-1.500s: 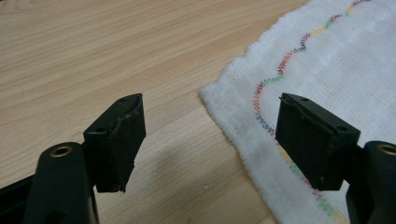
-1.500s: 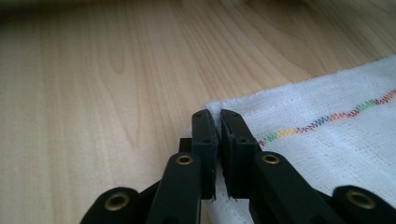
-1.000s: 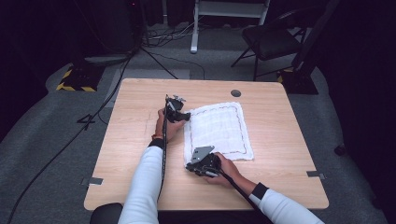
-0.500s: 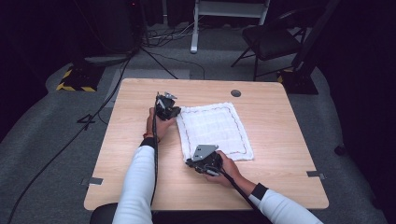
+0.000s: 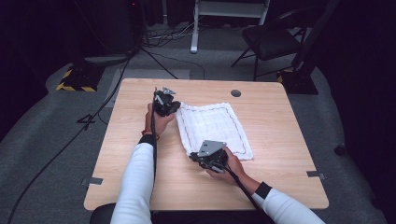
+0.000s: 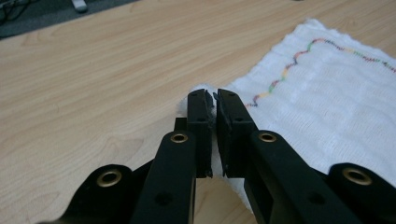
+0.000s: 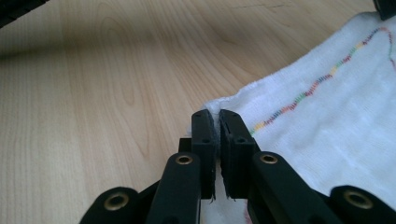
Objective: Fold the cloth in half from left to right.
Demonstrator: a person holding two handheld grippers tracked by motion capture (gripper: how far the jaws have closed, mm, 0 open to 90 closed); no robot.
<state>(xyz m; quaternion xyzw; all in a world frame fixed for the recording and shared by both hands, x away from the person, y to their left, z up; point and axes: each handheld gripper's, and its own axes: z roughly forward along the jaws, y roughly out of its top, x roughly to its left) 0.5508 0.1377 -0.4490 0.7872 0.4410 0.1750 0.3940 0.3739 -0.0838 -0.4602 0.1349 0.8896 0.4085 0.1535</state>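
High view, left gripper [image 5: 173, 106] and right gripper [image 5: 194, 157] pinching white cloth [image 5: 212, 127] corners

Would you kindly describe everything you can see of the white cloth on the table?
The white cloth is a roughly rectangular, waffle-textured woven piece with a wavy multicoloured stitched line running inside its edges. It lies mostly flat on the wooden table, right of centre. Its two left corners are pinched and slightly bunched: the far one between the jaws of the left gripper, the near one between those of the right gripper.
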